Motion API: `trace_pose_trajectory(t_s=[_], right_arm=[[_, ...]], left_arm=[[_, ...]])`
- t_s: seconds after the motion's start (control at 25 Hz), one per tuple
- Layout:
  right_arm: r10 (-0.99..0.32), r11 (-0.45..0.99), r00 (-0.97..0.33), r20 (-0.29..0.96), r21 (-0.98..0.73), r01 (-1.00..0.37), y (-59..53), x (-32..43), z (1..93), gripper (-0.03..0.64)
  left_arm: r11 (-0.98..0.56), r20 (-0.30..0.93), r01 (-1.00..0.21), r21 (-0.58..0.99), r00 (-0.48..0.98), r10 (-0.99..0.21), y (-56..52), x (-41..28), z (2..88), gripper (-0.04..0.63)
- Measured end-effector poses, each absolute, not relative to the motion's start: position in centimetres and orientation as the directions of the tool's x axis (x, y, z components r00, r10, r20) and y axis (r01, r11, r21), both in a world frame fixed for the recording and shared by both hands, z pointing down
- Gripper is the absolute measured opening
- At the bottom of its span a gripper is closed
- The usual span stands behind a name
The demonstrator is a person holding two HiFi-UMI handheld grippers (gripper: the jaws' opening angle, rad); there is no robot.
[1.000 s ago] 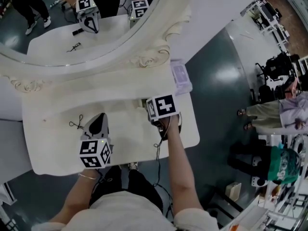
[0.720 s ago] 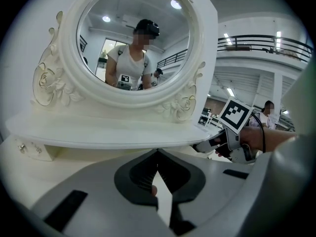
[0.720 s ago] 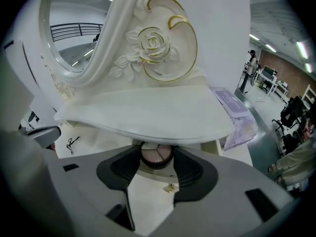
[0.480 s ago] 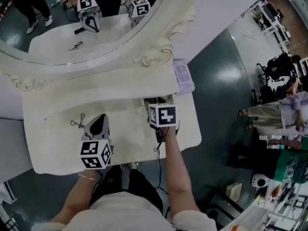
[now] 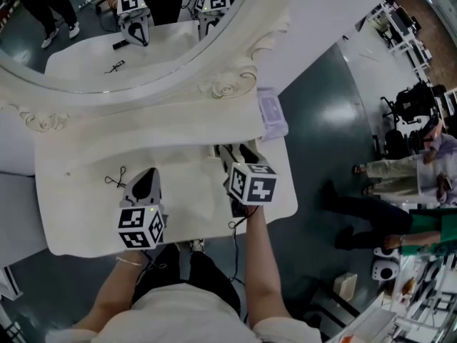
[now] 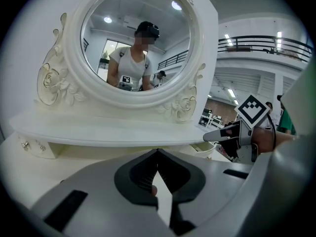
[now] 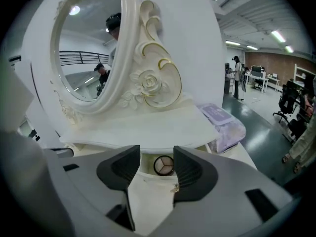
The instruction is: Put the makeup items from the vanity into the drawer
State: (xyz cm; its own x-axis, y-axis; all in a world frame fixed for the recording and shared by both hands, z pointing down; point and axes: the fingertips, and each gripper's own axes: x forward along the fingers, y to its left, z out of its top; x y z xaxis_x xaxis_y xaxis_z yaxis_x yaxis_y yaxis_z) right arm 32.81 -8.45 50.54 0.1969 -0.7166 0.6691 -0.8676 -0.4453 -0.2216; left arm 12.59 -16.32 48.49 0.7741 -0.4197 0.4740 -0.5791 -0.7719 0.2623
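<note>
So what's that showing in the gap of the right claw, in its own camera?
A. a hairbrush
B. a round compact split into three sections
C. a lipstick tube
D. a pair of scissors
B: in the right gripper view a round compact, divided into three sections, lies just beyond the right claw, whose jaws stand apart and hold nothing.

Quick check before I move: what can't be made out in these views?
Drawer contents: right gripper covers them in the head view; its own view shows only a round compact between open fingers.
Small dark tool on the vanity: too small in head view.
Pinkish speck behind the left gripper's shut fingers: unidentifiable.
</note>
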Motion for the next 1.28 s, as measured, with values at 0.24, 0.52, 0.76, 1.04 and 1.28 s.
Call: trace_pose_trajectory(t_s=[0.24, 0.52, 0.76, 1.04, 1.28], right_arm=[[-0.798, -0.421, 0.233, 0.556, -0.238, -0.875, -7.8, 29.7, 48.0, 0.167], [-0.833, -0.393, 0.235, 0.500, -0.237, -0.888, -6.4, 26.3, 46.2, 0.098], [-0.874, -0.361, 0.237, 0.424, -0.239, -0.901, -5.8, 23.6, 43.7, 0.046], [-0.910, -0.283, 0.195, 0.366, -0.205, -0.937, -5.6, 19.7, 41.5, 0.034], [-0.928, -0.251, 0.177, 0.329, -0.200, -0.947, -5.0, 17.9, 40.2, 0.026]], left_arm=[[-0.774, 0.453, -0.575, 0.265, 0.783, -0.426, -15.4, 12.7, 47.5, 0.002], [-0.774, 0.427, -0.577, 0.261, 0.788, -0.443, -13.7, 12.1, 45.9, 0.002], [-0.761, 0.395, -0.602, 0.243, 0.778, -0.489, -12.7, 10.4, 44.3, 0.002], [-0.734, 0.355, -0.641, 0.223, 0.755, -0.552, -11.6, 7.4, 42.3, 0.002], [-0.698, 0.319, -0.686, 0.206, 0.722, -0.614, -11.7, 4.7, 40.1, 0.002]])
